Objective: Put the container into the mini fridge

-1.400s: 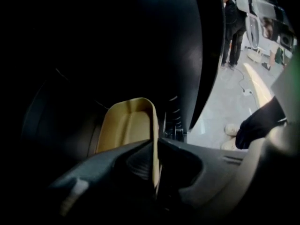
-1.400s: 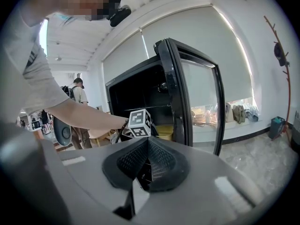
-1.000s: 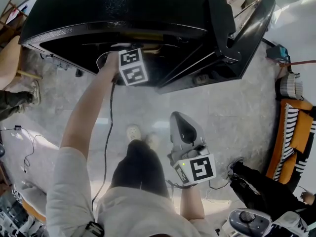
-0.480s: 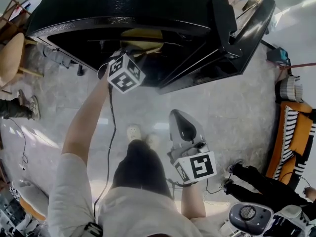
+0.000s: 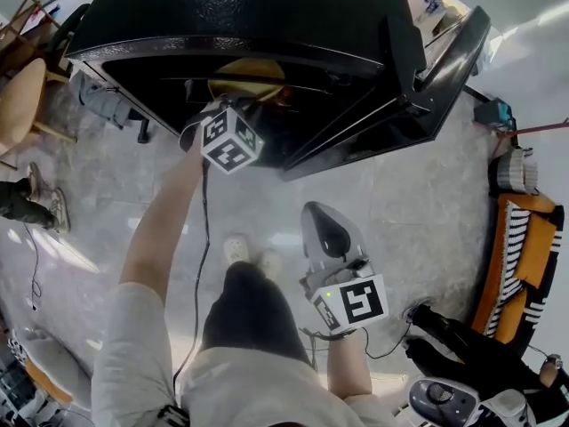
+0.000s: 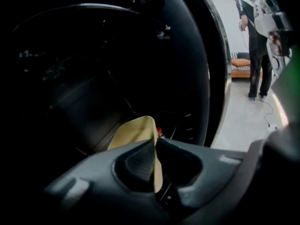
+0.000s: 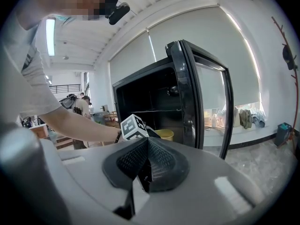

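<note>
While we look down on mini fridge [image 5: 258,12], door [image 5: 444,69] stands swung open at right. We see left gripper [image 6: 155,143] reaching into dark interior. Its jaws have just been closing; now they pinch thin wall of yellow container [image 6: 133,131] between pads. Container sits inside fridge cavity, close to front opening. Right gripper [image 7: 146,143] hangs well back from fridge, above pale floor [image 5: 418,203]. We find its jaws pressed together, nothing between them.
</note>
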{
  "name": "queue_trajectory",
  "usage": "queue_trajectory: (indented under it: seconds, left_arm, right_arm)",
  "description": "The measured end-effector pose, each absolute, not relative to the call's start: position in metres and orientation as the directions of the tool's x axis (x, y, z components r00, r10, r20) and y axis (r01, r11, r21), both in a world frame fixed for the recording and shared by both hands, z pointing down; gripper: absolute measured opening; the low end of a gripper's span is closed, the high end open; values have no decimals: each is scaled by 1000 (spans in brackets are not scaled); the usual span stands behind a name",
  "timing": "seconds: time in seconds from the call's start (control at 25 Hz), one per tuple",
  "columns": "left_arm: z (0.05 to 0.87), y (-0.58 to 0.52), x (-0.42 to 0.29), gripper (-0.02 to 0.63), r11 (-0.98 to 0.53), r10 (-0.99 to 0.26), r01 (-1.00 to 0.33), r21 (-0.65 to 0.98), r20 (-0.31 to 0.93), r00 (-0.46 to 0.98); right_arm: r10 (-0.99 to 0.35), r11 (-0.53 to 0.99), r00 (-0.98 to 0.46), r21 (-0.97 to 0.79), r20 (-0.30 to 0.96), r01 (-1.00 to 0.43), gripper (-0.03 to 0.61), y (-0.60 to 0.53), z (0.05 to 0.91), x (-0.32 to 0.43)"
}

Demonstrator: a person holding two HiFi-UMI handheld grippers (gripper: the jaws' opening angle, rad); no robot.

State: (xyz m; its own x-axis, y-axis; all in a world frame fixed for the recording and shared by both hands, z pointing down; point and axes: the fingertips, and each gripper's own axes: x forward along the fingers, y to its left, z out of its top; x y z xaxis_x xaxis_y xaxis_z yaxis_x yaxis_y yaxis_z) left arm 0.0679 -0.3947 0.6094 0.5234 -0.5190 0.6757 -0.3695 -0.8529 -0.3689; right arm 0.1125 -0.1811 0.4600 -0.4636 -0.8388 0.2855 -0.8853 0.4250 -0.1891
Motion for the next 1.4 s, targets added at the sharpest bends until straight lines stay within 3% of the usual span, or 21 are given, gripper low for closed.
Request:
queue_trajectory:
  seconds: [0.16, 0.32, 0.48, 0.88, 1.4]
  left_arm:
    - [606, -407, 68, 27, -841, -537, -386, -379, 673, 510]
    - [596, -404, 70, 74, -837, -541, -419, -352, 643, 542]
    - [578, -397, 64, 2, -808, -576, -513, -291, 575, 581]
    - [533, -345, 53, 2, -786, -586, -608, -112, 447, 676]
    - [457, -263, 28, 2, -767, -622, -639, -54, 305, 721]
  right_arm:
    - [-836, 425, -463, -189, 293, -885, 2, -181, 462, 112]
    - [-838, 423, -463, -192, 290, -886, 2, -182, 461, 114]
    - [-838, 428, -467, -191, 282, -883, 1, -185, 456, 114]
    - [-841, 439, -471, -171, 266, -882, 2, -194, 444, 110]
    - [-833, 475, -498, -150, 243, -867, 2, -192, 419, 91]
